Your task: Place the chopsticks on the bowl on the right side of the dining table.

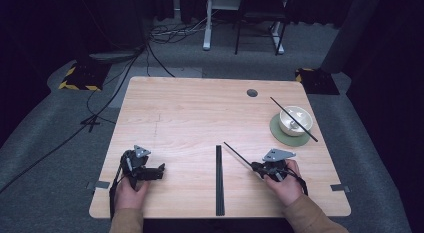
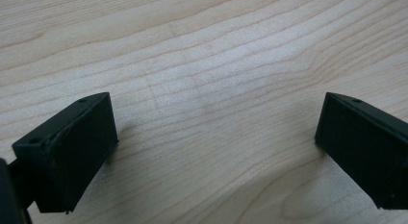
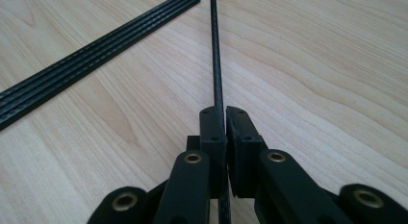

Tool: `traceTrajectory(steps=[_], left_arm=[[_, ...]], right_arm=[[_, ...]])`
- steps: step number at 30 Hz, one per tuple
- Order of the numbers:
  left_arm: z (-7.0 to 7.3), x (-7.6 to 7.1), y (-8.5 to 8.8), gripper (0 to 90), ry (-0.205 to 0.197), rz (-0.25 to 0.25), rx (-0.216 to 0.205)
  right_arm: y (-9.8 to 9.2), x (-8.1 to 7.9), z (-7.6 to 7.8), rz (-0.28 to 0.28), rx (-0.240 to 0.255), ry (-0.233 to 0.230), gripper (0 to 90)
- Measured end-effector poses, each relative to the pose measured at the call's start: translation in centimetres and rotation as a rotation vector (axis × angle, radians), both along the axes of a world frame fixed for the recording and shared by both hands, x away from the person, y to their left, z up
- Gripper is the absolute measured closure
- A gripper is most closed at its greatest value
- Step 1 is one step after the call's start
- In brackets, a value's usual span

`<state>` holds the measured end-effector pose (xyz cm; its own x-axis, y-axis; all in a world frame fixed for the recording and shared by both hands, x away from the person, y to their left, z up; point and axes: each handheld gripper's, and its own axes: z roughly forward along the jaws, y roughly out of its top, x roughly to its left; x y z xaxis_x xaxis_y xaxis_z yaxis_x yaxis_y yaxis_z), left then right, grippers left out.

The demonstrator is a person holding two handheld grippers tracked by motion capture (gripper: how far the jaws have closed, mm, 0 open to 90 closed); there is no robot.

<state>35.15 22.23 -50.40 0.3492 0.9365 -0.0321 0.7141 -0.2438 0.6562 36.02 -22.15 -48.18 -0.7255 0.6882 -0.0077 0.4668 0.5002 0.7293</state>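
My right gripper (image 3: 222, 113) is shut on a thin black chopstick (image 3: 215, 51) that runs straight out ahead of its jaws. In the high view that gripper (image 1: 257, 168) sits near the table's front right, and the chopstick (image 1: 237, 154) slants up and to the left from it. A bundle of several black chopsticks (image 1: 219, 180) lies lengthwise at the front centre, seen also as chopsticks (image 3: 86, 58) to the left of the held one. My left gripper (image 1: 159, 171) rests low at the front left, its jaws wide open over bare wood (image 2: 211, 108).
A white bowl (image 1: 295, 120) stands on a green round mat (image 1: 280, 135) at the right, with one black chopstick (image 1: 306, 129) laid across it. A round grommet hole (image 1: 252, 93) sits near the far edge. Cables and dark equipment lie on the floor beyond the table (image 1: 200, 108).
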Motion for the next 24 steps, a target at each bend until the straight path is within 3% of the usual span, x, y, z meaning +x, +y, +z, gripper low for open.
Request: traceTrajectory(steps=[7, 24], left_arm=[[0.0, 0.0, 0.0, 1.1, -0.001, -0.001, -0.002], [0.0, 0.3, -0.1, 0.5, 0.003, 0.004, -0.003]], right_arm=[[-0.7, -0.3, 1.5, 0.015, 0.019, -0.007, 87.0], [-3.4, -1.0, 6.8, 0.025, 0.045, -0.049, 87.0]])
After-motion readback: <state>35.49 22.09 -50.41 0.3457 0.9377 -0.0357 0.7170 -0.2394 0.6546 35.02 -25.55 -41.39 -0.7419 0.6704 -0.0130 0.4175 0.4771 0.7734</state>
